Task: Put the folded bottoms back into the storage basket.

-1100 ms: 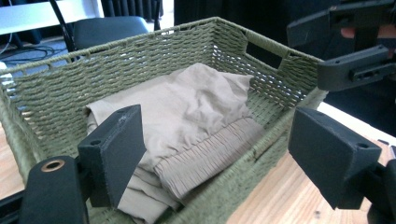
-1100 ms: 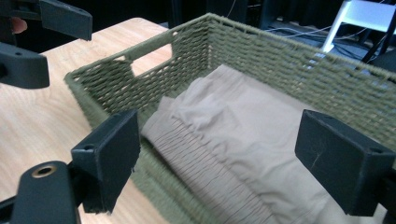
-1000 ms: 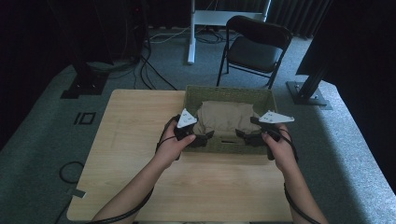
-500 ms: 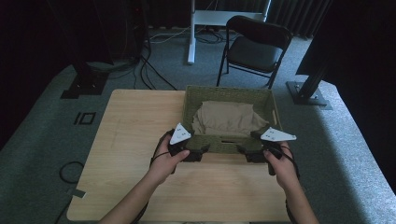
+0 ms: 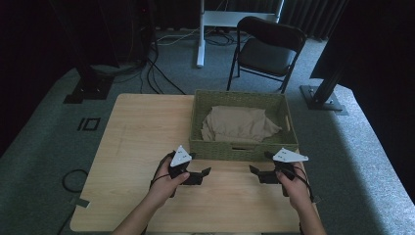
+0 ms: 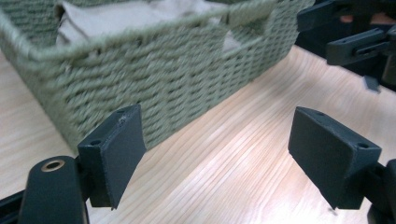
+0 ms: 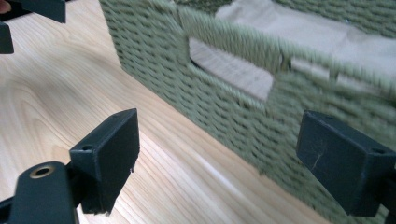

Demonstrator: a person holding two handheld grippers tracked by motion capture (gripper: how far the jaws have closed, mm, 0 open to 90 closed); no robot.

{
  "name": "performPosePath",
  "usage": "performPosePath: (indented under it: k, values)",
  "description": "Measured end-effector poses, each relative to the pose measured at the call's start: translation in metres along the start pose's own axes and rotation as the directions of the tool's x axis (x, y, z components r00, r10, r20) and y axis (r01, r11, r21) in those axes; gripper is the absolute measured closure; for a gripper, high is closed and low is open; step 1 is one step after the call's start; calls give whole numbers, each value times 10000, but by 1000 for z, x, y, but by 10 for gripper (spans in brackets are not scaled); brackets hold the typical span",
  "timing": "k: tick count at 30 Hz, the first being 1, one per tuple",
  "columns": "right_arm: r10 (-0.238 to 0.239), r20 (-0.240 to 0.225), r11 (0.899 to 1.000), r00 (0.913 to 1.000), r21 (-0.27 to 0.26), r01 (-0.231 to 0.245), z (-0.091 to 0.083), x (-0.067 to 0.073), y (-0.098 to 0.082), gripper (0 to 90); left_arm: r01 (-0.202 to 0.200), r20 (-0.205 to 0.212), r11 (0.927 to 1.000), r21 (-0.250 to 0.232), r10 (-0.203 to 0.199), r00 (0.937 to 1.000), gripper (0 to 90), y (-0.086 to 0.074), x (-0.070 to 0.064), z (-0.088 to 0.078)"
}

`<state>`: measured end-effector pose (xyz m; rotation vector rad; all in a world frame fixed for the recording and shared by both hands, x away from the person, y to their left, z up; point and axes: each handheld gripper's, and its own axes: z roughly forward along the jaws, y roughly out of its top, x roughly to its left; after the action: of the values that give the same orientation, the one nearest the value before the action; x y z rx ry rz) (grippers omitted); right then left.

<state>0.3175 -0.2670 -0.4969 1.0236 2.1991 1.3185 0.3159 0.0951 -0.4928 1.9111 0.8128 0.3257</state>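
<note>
While low over the table (image 5: pixel 137 142) beside the basket (image 5: pixel 242 149), both left gripper (image 5: pixel 204 173) and right gripper (image 5: pixel 255 171) jaws wide open, empty.

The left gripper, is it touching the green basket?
Apart. In the left gripper view bare table shows between the open left gripper and the basket.

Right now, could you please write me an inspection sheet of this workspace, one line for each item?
Surface: light wooden table, bare around the basket.
Job's things: green woven basket at the far right of the table; crumpled beige cloth lying inside it.
Clutter: nothing seen.
Grippers: left gripper and right gripper low over the table before the basket's near wall, tips turned toward each other, both open, nothing between the jaws.
Cables: black cable loops at the left gripper; more cables on the floor behind.
Surroundings: grey carpet, black folding chair, dark stands.
</note>
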Motion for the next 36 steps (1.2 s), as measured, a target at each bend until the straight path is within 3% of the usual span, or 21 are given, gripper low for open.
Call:
performPosePath:
  k: [4,10,13,20,21,24,27,29,30,31,35,36]
  values:
    - [-57,76,9996,10000,276,55,1,-1,-13,125,151,-155,9997,201,-148,9998,197,-9,7,1]
    - [205,481,9979,9986,599,-233,1,-6,-29,125,601,-320,9960,655,-581,9978,197,-34,15,-2]
    - [46,682,9943,9977,1062,-118,1,-10,-40,124,837,-632,9915,997,-777,9950,197,-50,21,-5]
    - [526,1034,9917,9932,1113,-642,0,-12,-51,135,1125,-1136,9872,1134,-996,9885,197,-66,29,-17]
    - [746,1213,9894,9898,1149,-887,-2,-13,-55,135,1124,-1515,9846,1342,-917,9842,197,-71,33,-23]
    - [895,1396,9863,9862,1254,-1073,-4,-13,-60,135,1175,-1909,9818,1490,-881,9777,197,-77,40,-33]
    - [1078,1676,9818,9799,1373,-1315,-6,-13,-63,136,1313,-2420,9798,1506,-922,9659,196,-81,46,-43]
    - [1277,2017,9751,9711,1536,-1601,-8,-14,-66,136,1513,-2601,9761,1557,-1073,9596,197,-84,50,-49]
    - [1403,2179,9724,9658,1531,-1758,-10,-14,-67,137,1637,-2803,9753,1481,-1174,9527,197,-86,53,-53]
    - [1506,2364,9709,9599,1475,-1886,-11,-15,-68,136,1637,-2803,9753,1481,-1174,9527,197,-86,53,-53]
    - [1719,2695,9648,9475,1482,-2171,-14,-18,-74,136,2073,-3608,9694,1316,-1479,9209,196,-93,64,-66]
    - [1750,2758,9631,9451,1513,-2225,-14,-18,-75,137,2138,-3638,9675,1352,-1522,9190,196,-94,67,-69]
